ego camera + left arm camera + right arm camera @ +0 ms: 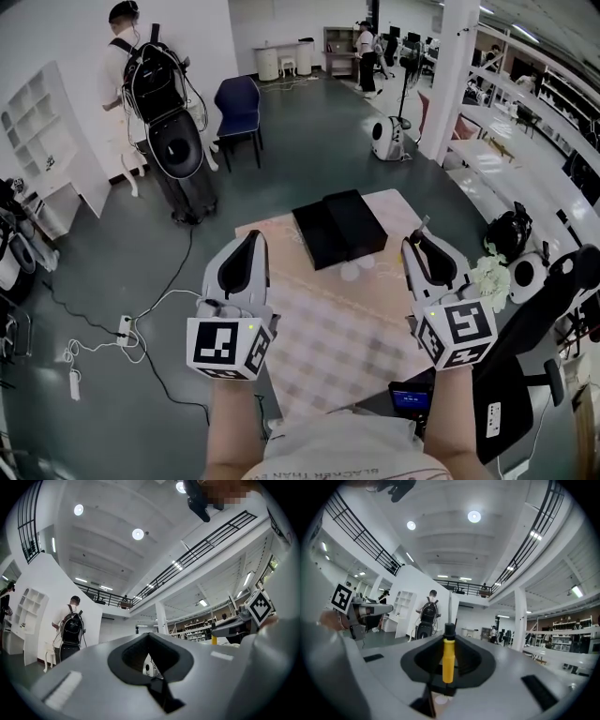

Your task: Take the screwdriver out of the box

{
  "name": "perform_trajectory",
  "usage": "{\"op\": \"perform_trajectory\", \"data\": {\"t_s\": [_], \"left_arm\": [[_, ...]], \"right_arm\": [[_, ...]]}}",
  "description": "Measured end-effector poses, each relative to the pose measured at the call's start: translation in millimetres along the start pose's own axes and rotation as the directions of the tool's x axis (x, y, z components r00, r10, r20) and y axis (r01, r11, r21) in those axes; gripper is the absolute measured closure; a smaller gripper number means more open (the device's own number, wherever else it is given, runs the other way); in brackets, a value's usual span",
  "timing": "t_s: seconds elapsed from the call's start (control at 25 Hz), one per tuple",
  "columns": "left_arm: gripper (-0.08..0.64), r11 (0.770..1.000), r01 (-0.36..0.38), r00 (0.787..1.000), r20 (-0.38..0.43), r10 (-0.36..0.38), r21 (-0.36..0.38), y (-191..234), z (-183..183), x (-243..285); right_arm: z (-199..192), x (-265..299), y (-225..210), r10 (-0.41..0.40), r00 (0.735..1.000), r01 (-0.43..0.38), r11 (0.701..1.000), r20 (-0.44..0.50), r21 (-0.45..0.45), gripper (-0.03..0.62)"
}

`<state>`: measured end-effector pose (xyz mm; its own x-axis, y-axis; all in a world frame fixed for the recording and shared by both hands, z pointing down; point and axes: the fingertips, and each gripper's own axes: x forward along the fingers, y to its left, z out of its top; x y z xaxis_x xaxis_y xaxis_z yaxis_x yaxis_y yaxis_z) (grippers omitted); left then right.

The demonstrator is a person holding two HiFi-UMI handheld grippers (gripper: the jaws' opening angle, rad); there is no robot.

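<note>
- Readable text: only the print on my shirt (349, 452), upside down at the bottom of the head view. It looks like "BLACKER THAN", and the rest I can't read.
- The cube on the left gripper (248, 246) and the one on the right gripper (419, 242) show square black-and-white markers with no lettering.
- Pose: both my forearms come in from the bottom edge. The grippers are side by side and well apart, both pointing away from me over the table (349, 349).
- Both grippers are up off the table. The box (337, 227) sits beyond and between them, and neither touches it.
- Left gripper: jaws are closed together with nothing in them. Background shows through the small gap between the pads.
- Right gripper: jaws are narrow and clamped on the screwdriver (448, 660), gripping the yellow handle.
- Screwdriver location: it's in my right jaws, clear of the box, to the box's right on the near side.
- Screwdriver axis: in the right gripper view it stands upright, crosswise to the line the jaws point along.
- The yellow handle is low, with a black collar above it and the thin shaft pointing up.
- Box: black, flat, closed-looking top, lying at the table's far end.
</note>
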<state>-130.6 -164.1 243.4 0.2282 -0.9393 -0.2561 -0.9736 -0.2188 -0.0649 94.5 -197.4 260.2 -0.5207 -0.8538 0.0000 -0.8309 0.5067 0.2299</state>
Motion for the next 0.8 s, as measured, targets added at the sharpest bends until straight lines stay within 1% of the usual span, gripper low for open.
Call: {"op": "perform_trajectory", "data": {"t_s": [0.24,0.48,0.8], "left_arm": [[0.549,1.000,0.006,1.000,0.011,-0.006,0.006,-8,4,2],[0.549,1.000,0.003,1.000,0.014,-0.003,-0.007,-11,3,5],[0.549,1.000,0.011,1.000,0.023,-0.011,-0.005,-19,3,7]], "right_arm": [[-1,-6,-5,-0.012,1.000,0.012,1.000,0.006,-0.004,0.509],[-2,-6,-5,-0.004,1.000,0.004,1.000,-0.002,-0.015,0.509],[-6,-9,-6,0.009,1.000,-0.009,1.000,-0.004,-0.026,0.509]]}}
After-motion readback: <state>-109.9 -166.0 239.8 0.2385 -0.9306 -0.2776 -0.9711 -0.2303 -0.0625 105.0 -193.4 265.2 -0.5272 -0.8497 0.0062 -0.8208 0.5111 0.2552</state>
